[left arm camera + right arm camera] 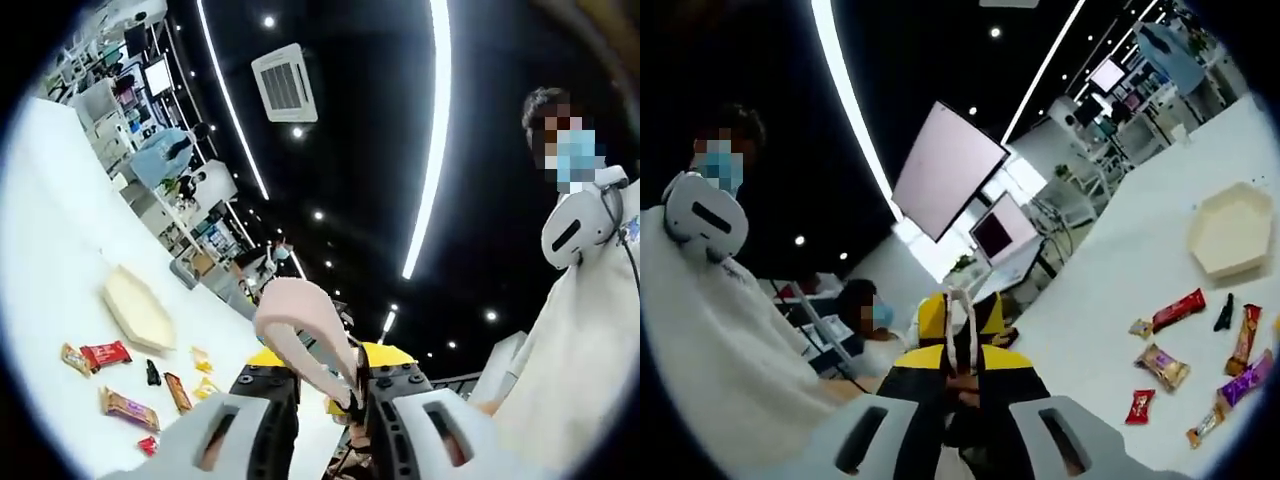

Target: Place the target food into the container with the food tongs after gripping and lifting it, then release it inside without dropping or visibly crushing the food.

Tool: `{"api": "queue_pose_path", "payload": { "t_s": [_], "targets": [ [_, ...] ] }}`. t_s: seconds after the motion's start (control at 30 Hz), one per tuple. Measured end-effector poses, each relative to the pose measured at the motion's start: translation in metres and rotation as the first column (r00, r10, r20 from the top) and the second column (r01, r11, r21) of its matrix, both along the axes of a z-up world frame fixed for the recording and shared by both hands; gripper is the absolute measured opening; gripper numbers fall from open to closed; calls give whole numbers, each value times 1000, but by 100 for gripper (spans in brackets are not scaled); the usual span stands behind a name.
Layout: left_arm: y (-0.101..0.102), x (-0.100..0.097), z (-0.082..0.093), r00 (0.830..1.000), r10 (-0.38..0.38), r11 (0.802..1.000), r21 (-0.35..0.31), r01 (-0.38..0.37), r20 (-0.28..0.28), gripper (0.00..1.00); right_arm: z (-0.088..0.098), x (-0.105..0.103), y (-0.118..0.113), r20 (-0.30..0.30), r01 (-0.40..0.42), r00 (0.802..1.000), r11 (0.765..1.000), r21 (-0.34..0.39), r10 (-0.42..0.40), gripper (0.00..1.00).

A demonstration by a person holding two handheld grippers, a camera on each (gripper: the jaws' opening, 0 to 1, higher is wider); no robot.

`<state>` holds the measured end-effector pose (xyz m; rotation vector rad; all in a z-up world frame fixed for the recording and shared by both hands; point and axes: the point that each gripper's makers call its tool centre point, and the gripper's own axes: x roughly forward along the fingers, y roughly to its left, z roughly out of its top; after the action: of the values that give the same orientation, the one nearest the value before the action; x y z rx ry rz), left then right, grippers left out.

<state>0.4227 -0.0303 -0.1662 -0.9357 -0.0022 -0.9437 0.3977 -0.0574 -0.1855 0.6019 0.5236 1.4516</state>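
Two hand-held grippers are raised well above the white bench (50,250), both cameras tilted up toward a dark ceiling with long light strips. In the left gripper view, the left hand-held gripper (330,405) has its jaws drawn narrow on the base of a pair of pale pink plastic food tongs (300,330), whose arms rise and curve to the left above the jaws. In the right gripper view, the right hand-held gripper (962,375) is closed to a narrow gap on a thin white looped food tong (960,325) that stands upright between its yellow and black jaws. The container, a cream hexagonal shallow tray (1232,232), lies on the bench, well apart from both tools. The target food is a scatter of wrapped snacks on the bench near the tray: a red wrapped bar (1178,308), a brown and pink packet (1164,366), a small red packet (1140,405), an orange wrapped bar (1244,338) and a purple packet (1246,382), with a small black object (1224,312) among them. None of them is held. A person in a pale top (590,330) stands beside the bench.
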Motion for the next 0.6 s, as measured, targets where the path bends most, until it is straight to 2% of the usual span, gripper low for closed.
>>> {"api": "queue_pose_path", "payload": {
  "t_s": [0.2,0.37,0.6],
  "targets": [
    [4,0,-1,1000,4,999,-37,-5,-21,25,-4,-6,3,17,-20,1000,1000,-19,20,9],
    [-2,-4,1,999,-32,998,-48,31,-28,24,-4,-9,1,-14,-48,999,999,-14,48,10],
    [-9,-10,1,998,-64,997,-41,63,-26,25,-4,-15,0,-25,-69,997,998,-11,68,11]
  ]
}}
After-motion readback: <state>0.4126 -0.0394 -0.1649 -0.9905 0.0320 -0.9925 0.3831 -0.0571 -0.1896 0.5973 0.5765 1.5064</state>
